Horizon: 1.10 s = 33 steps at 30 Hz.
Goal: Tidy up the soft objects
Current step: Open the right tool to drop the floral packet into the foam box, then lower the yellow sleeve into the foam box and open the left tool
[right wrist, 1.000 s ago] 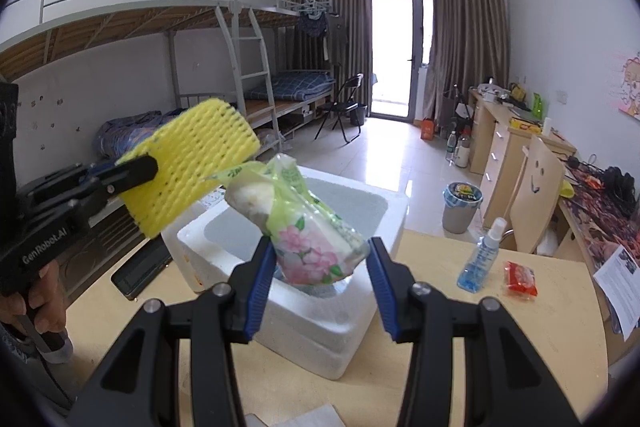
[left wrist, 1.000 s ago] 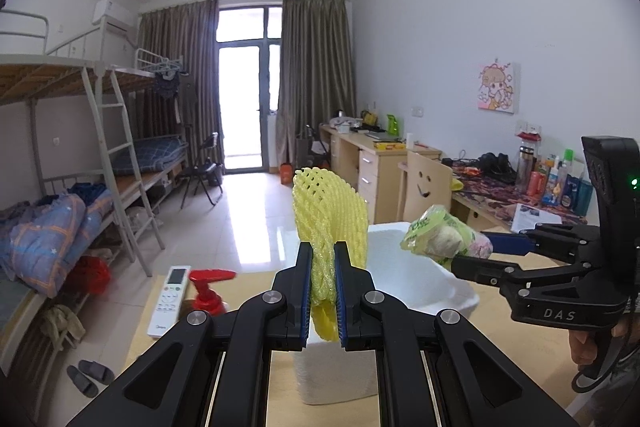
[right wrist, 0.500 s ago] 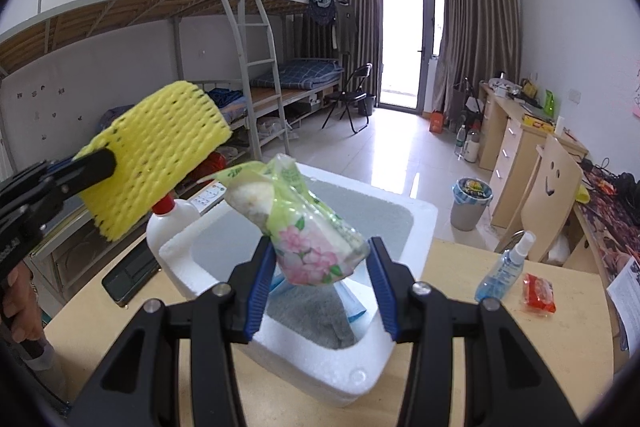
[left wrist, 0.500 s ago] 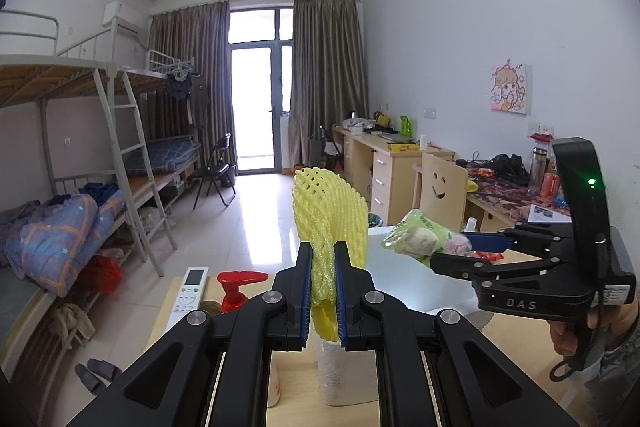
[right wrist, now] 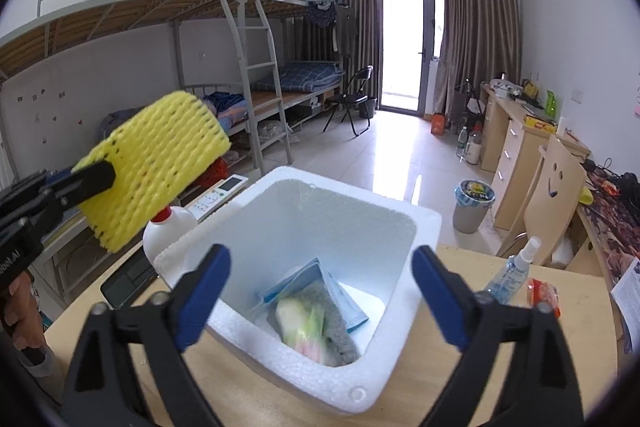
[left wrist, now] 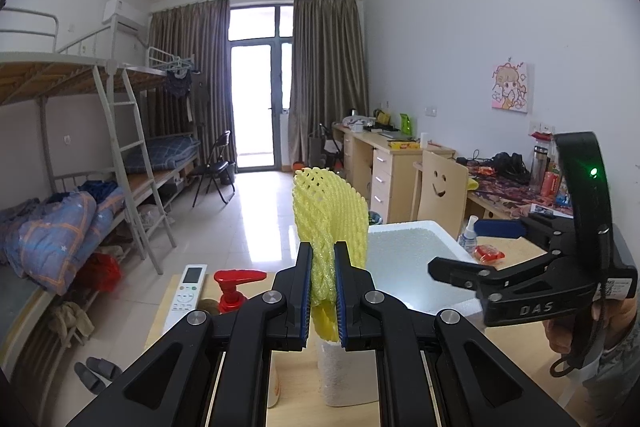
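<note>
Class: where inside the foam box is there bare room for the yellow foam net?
Foam box: floor crowded by the floral packet, grey cloth and blue packets. Bare floor only along the far wall. The yellow foam net could rest on top.

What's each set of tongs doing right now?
Left tongs: closed on the yellow foam net.
Right tongs: opening, nothing between them; the floral pack lies in the foam box.

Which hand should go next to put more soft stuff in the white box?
Left, probably. The left gripper is shut on the yellow foam net, beside the white foam box. The right gripper is opening, with nothing between its jaws; the flowery packet lies in the box.
</note>
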Motion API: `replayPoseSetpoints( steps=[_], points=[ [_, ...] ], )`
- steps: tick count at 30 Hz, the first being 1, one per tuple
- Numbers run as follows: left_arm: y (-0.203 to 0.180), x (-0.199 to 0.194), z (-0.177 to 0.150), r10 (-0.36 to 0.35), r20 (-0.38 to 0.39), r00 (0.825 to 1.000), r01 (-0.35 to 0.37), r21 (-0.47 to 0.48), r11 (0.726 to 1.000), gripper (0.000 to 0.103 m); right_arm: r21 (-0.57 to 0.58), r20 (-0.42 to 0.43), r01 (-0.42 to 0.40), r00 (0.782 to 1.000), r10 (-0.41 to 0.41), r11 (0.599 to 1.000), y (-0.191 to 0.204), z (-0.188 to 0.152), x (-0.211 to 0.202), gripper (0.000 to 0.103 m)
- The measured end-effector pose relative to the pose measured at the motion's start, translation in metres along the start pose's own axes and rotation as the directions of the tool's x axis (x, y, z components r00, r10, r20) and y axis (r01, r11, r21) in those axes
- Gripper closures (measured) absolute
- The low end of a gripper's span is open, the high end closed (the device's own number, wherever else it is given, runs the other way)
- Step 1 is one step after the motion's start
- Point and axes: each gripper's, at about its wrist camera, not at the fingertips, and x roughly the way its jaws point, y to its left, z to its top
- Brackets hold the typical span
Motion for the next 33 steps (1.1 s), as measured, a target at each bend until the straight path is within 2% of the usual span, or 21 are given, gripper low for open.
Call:
replayPoseSetpoints(
  steps=[13,21,33],
  points=[
    [-0.012,0.005,0.002,-0.019,-0.002,1.0,0.019,0.007,1.0,0.092,0.025,0.032,-0.011,0.999,0.01,1.0,-0.014,-0.006,-0.03,0.004],
    [-0.031,0.012,0.008,-0.05,-0.003,0.999,0.05,0.028,0.998,0.092,0.029,0.048,0.032,0.998,-0.034,0.999,-0.022,-0.019,-0.052,0.004],
    [-0.058,0.028,0.013,-0.08,-0.029,0.996,0.081,0.054,0.995,0.092,0.08,0.071,0.037,0.997,-0.042,0.996,-0.046,-0.034,-0.074,0.004]
  ],
)
